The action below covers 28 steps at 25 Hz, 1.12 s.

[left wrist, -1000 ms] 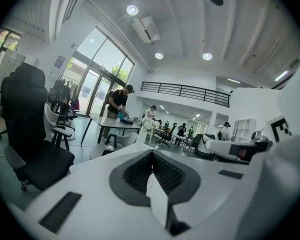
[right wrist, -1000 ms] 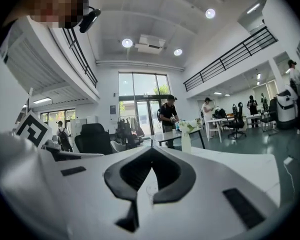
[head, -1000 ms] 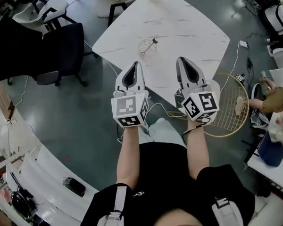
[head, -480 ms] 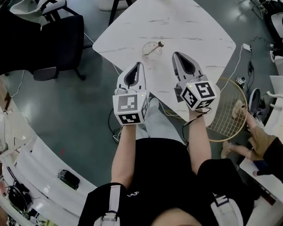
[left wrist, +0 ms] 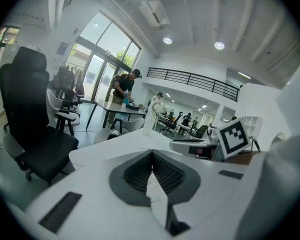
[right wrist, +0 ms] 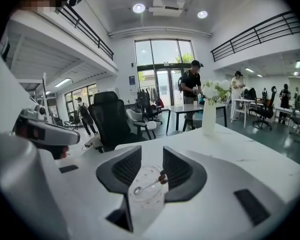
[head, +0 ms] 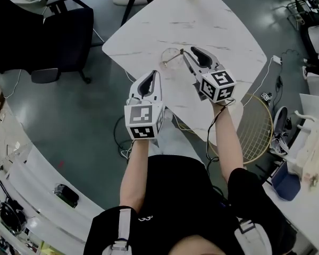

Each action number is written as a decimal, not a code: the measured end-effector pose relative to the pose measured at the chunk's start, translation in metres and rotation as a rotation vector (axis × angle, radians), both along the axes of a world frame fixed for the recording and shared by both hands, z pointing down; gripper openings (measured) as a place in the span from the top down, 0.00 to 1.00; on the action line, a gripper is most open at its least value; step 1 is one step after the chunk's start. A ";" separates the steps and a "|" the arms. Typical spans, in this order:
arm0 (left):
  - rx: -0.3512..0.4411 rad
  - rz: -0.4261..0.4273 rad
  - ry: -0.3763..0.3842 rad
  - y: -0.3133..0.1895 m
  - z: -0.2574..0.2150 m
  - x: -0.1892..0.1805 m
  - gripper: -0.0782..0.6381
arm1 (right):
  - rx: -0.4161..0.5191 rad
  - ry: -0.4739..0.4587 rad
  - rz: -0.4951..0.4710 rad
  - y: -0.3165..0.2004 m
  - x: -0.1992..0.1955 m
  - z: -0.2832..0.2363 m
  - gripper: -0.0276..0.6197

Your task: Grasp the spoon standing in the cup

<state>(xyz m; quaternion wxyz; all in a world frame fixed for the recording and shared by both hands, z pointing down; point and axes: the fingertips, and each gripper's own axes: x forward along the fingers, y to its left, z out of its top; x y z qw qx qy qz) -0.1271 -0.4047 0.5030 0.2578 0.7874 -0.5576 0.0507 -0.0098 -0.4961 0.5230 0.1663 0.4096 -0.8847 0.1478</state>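
Right tool [right wrist: 152, 153]: jaws just opened wide, nothing between them. Glass cup [right wrist: 146, 204] just ahead on worktop [right wrist: 250, 164], spoon [right wrist: 149, 185] leaning inside. Spoon likely light, stiff, slick; I'd pinch handle above rim, since glass looks fragile. Left tool [left wrist: 151, 156] closed, empty.

Clear glass cup [right wrist: 146, 198], glossy marbled table [head: 218, 25]

White marble table [head: 223, 31], black office chair [head: 56, 36], flower vase [right wrist: 208, 119], racket [head: 253, 132]
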 end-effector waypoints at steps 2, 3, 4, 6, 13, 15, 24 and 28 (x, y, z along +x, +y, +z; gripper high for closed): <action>-0.008 -0.017 0.000 -0.002 0.002 -0.006 0.87 | -0.029 0.033 -0.015 -0.008 -0.002 0.017 0.73; -0.012 -0.024 0.000 -0.002 0.004 -0.007 0.87 | -0.043 0.054 -0.021 -0.010 -0.002 0.027 0.73; -0.017 -0.028 0.001 -0.002 0.006 -0.008 0.87 | -0.051 0.077 -0.022 -0.012 -0.002 0.036 0.73; -0.028 -0.032 0.000 0.000 0.010 -0.008 0.87 | -0.047 0.122 -0.014 -0.015 0.001 0.052 0.74; -0.041 -0.040 -0.002 0.003 0.014 -0.013 0.87 | -0.087 0.136 0.006 -0.017 -0.001 0.078 0.75; -0.042 -0.044 -0.001 0.003 0.014 -0.013 0.87 | -0.112 0.137 0.013 -0.017 0.001 0.086 0.75; -0.066 -0.047 0.017 0.007 0.024 -0.014 0.87 | -0.082 0.138 0.022 -0.018 -0.002 0.085 0.84; -0.049 -0.038 0.020 0.003 0.018 -0.012 0.87 | -0.049 0.108 0.017 -0.018 -0.005 0.069 0.87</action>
